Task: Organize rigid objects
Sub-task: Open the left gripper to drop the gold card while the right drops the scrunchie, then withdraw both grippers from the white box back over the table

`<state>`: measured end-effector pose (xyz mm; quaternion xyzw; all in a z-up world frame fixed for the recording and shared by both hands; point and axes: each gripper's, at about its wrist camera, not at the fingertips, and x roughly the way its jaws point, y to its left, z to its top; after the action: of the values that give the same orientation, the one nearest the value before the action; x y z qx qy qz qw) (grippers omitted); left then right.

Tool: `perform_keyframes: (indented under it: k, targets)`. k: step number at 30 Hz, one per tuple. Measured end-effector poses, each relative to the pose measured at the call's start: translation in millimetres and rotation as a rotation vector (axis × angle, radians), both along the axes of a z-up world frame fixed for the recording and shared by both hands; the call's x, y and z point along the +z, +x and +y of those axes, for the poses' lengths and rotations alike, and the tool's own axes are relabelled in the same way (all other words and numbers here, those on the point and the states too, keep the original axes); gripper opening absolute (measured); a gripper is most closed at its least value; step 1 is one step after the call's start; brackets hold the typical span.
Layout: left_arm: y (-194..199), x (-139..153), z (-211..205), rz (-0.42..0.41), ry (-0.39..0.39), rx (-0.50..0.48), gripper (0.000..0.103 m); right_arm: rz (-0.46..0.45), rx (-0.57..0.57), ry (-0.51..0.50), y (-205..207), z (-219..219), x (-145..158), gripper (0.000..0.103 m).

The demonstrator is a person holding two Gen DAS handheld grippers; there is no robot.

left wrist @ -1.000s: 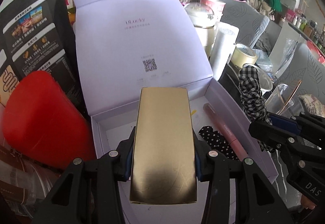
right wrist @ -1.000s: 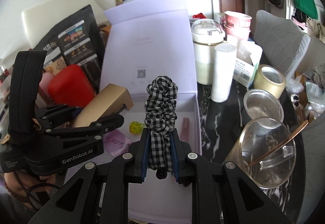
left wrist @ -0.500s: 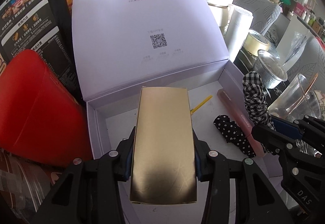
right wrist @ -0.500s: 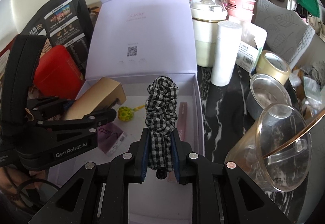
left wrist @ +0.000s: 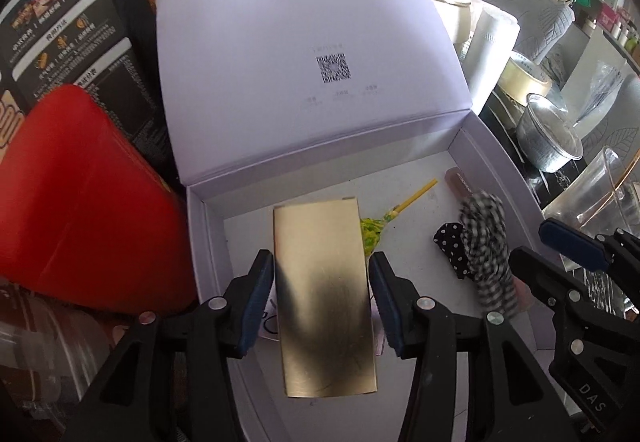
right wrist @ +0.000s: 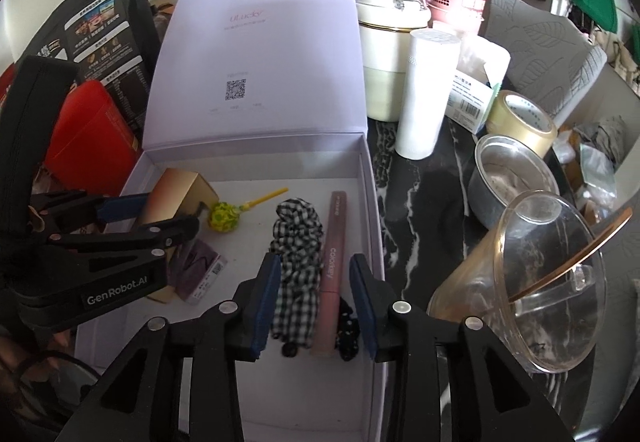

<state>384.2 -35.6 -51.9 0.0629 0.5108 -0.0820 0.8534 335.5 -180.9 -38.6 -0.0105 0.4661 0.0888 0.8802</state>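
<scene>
A white lidded box (left wrist: 208,242) (right wrist: 372,201) stands open. My left gripper (left wrist: 322,298) is open, its jaws apart on either side of a gold box (left wrist: 324,298) that lies inside the white box; it also shows in the right wrist view (right wrist: 176,193). My right gripper (right wrist: 316,298) is open over a checked scrunchie (right wrist: 298,254) (left wrist: 486,242), which lies in the white box beside a pink tube (right wrist: 332,266). A dotted black scrunchie (left wrist: 450,242) and a yellow ball on a stick (right wrist: 224,215) lie there too.
A red pouch (left wrist: 80,193) and a black printed bag (left wrist: 68,29) stand left of the box. To the right are a white cylinder (right wrist: 424,89), a cream jar (right wrist: 384,61), a tape roll (right wrist: 520,121), a metal bowl (right wrist: 508,177) and a clear jug (right wrist: 540,282).
Both grippers have opened and moved down into the white box. The gold box and the checked scrunchie were let go and now lie on its floor.
</scene>
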Motion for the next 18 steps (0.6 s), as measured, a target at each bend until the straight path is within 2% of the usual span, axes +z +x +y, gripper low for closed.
perform_keyframes:
  k: [1,2,3,18]
  targets:
    - [-0.8,2.7,1.3,-0.005,-0.006,0.005,0.06,-0.002,-0.001,0.0,-0.6,-0.1,1.0,0.036]
    - [-1.5,4.5,2.8,-0.011,-0.009,0.008,0.072,-0.004,-0.002,0.0,-1.1,-0.1,2.2,0.036]
    - [-2.6,7.3,4.2,-0.022,-0.013,0.012,0.078,-0.008,-0.002,0.0,-1.8,-0.1,3.8,0.036]
    - [-19.8,37.8,10.4,-0.1,-0.031,0.014,0.078,-0.067,0.009,0.007,-17.1,4.7,23.3,0.036]
